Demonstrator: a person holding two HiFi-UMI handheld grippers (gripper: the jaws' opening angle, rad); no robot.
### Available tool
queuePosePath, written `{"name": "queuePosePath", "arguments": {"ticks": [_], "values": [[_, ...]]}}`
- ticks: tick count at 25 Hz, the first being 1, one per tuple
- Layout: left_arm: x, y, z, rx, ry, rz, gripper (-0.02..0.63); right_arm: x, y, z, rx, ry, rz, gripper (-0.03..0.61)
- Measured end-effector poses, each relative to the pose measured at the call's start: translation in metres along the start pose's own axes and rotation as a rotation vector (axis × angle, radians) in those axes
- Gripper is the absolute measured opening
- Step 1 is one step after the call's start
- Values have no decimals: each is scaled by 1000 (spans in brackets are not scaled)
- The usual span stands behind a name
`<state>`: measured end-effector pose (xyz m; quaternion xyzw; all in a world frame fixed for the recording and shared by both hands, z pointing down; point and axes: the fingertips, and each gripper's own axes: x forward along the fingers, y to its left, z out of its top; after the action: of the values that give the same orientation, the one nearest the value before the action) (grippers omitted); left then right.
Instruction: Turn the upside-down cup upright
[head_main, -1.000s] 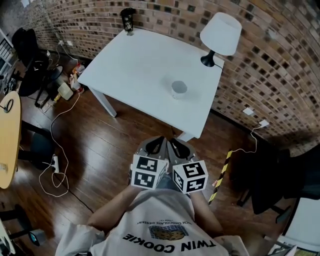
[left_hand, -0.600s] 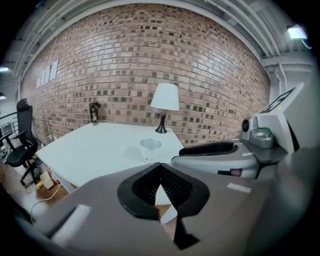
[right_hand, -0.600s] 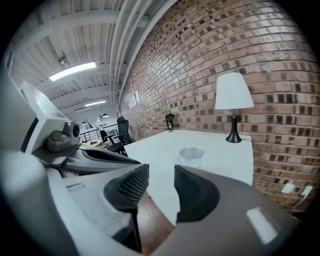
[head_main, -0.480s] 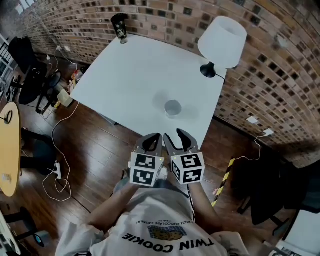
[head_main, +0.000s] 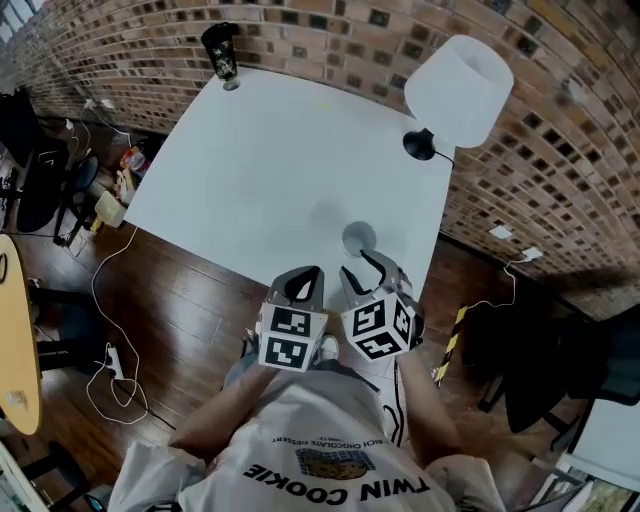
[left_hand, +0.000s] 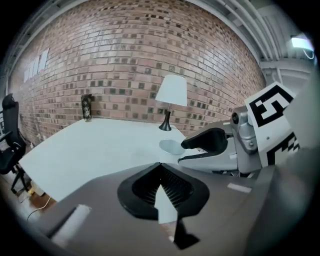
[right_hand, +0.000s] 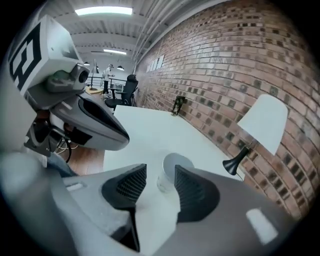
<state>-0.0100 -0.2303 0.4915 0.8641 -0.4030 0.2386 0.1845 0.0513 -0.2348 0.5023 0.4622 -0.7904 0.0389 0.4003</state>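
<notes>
The person is holding both grippers side by side in front of the chest, at the near edge of the white table (head_main: 250, 150). The left gripper (head_main: 300, 285) is keeping its jaws together at the tips, with nothing between them. The right gripper (head_main: 368, 268) is standing with its jaws apart – the pads are touching nothing, and the cup (right_hand: 170, 172) is showing in the gap, just beyond the tips. The cup is sitting upside down, flat base up, on the table close to the near edge and toward the right side. Farther back, a white-shaded lamp (head_main: 455, 80) is standing at the far right corner, and a dark tumbler (head_main: 220, 55) is standing at the far left corner – both against the brick wall (head_main: 560, 160).
</notes>
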Motion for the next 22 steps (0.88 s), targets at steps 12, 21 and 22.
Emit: {"name": "queuePosePath", "arguments": {"ticks": [12, 21, 22], "values": [[28, 41, 26, 29, 1, -127, 5, 43, -4, 2, 66, 164, 40, 24], [35, 36, 33, 30, -1, -157, 5, 32, -9, 20, 390, 2, 103, 21], [35, 36, 33, 30, -1, -158, 5, 30, -11, 22, 491, -43, 126, 21]]}}
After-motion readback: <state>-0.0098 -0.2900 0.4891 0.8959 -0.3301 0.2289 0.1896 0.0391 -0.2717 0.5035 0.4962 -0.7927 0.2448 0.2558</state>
